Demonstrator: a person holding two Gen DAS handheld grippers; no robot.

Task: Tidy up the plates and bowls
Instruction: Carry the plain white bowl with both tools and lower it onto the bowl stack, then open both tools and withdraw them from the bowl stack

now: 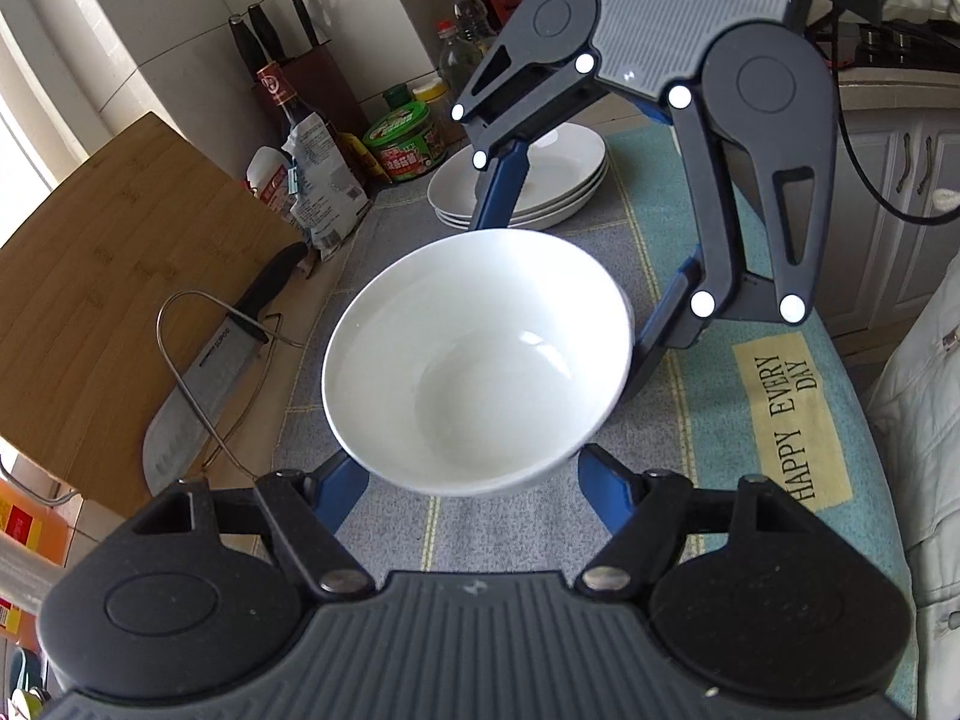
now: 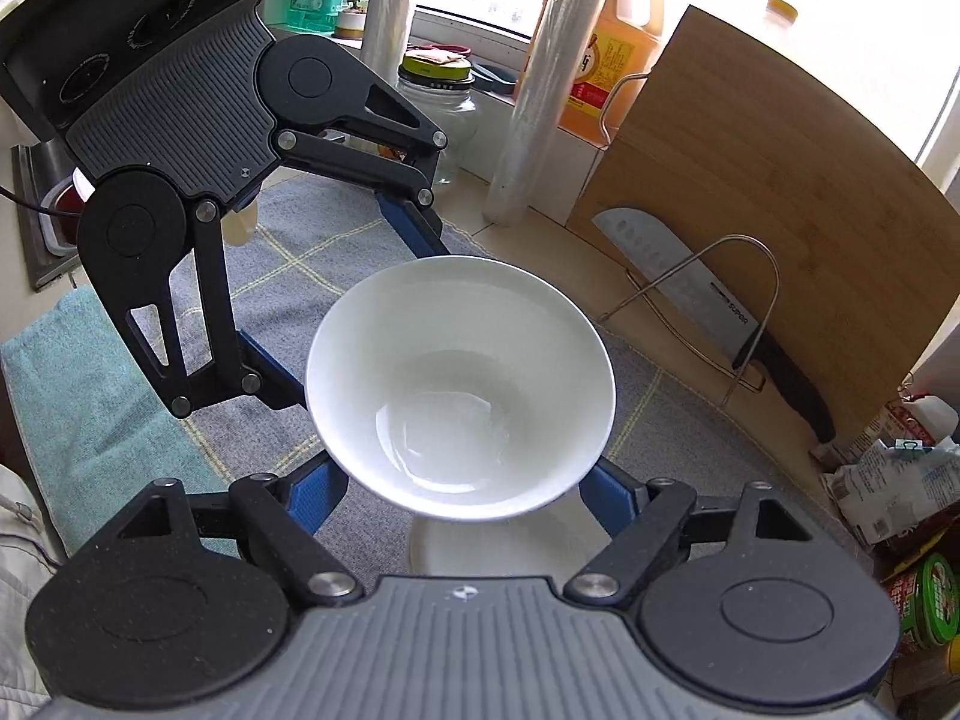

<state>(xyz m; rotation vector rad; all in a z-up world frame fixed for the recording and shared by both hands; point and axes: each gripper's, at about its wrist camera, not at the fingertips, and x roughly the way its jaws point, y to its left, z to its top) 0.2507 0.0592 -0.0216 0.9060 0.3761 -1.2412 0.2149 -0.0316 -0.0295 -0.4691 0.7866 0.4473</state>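
A white bowl (image 1: 480, 354) is held over the cloth mat (image 1: 666, 252), gripped from both sides. My left gripper (image 1: 474, 480) has its blue fingers against the bowl's near underside. My right gripper (image 1: 570, 276) comes in from the far side, its blue fingers closing around the bowl's far wall. In the right wrist view the same bowl (image 2: 459, 384) fills the centre, between my right gripper (image 2: 465, 489) below and my left gripper (image 2: 354, 312) at upper left. A stack of white plates (image 1: 540, 186) sits behind the bowl, also showing under the bowl (image 2: 468, 546).
A bamboo cutting board (image 1: 114, 276) leans at the left with a cleaver (image 1: 204, 384) on a wire stand. A knife block (image 1: 312, 84), bottles, a green tub (image 1: 402, 144) and a packet (image 1: 318, 186) line the wall. Film rolls (image 2: 540, 96) and a jar (image 2: 438, 96) stand by the window.
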